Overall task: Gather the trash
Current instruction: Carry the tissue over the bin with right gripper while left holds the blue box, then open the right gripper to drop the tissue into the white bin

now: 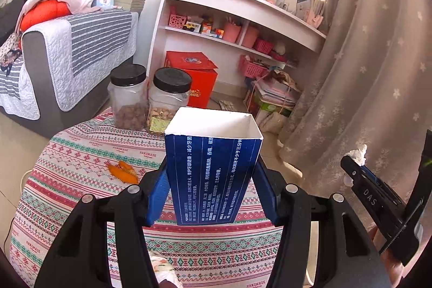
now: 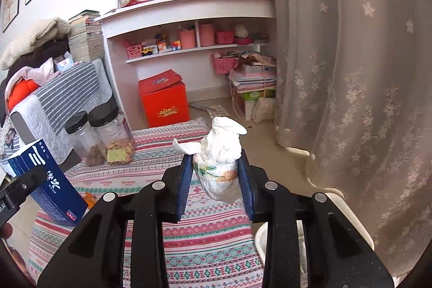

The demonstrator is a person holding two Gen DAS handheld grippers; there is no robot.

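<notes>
Holding the open blue box [image 1: 213,174] upright, the left claw [image 1: 213,196] is clenched on its two side walls, above the surface [image 1: 81,153]. Thin card like that looks light and would likely crush under a hard squeeze, so the low side grip suits it. Off to its right, the right claw [image 2: 216,177] pinches a soft wad [image 2: 220,153] around the middle. Orange peel [image 1: 122,170] lies ahead-left of the left claw, still to collect.
</notes>
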